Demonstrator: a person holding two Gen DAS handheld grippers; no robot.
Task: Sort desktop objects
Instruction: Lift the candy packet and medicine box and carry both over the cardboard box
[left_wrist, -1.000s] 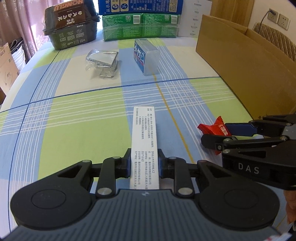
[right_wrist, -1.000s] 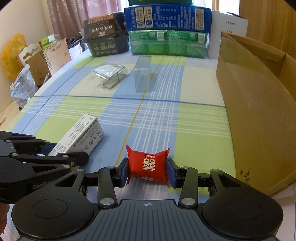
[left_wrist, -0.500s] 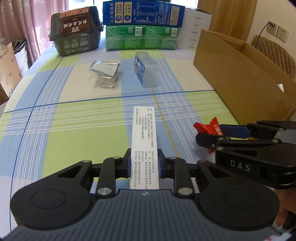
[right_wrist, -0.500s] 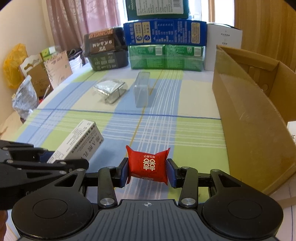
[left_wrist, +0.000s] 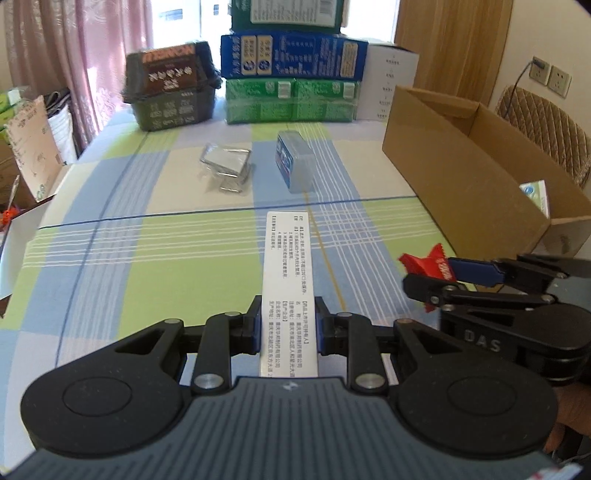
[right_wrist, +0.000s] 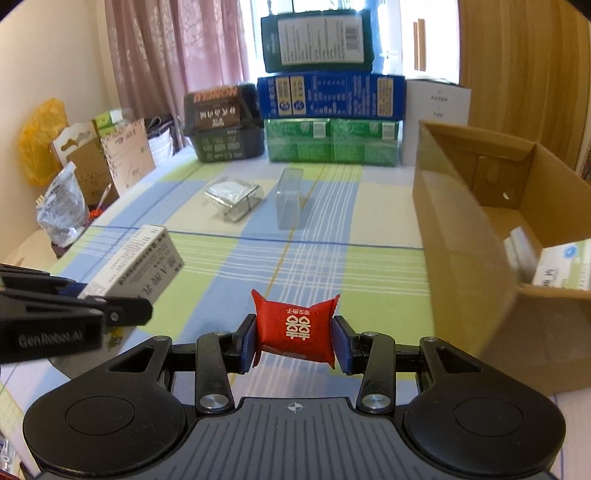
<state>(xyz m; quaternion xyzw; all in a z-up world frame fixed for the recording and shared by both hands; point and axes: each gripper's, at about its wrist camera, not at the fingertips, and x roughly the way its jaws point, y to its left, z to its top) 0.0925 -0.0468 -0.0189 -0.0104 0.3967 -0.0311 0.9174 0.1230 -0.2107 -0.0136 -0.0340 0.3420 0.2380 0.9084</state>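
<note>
Red candy packet (right_wrist: 295, 329) clenched in your right gripper (right_wrist: 295, 341) fingers, white medicine box (left_wrist: 289, 295) clamped in your left gripper (left_wrist: 289, 328), both carried above the table (left_wrist: 166, 258); next, swing each over the cardboard box (right_wrist: 465, 236) wall and release.

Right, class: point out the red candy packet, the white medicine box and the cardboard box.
red candy packet (right_wrist: 295, 330), right wrist view, middle of the wrapper front.
white medicine box (left_wrist: 287, 273), left wrist view, printed top face.
cardboard box (right_wrist: 461, 236), right wrist view, near side wall.
</note>
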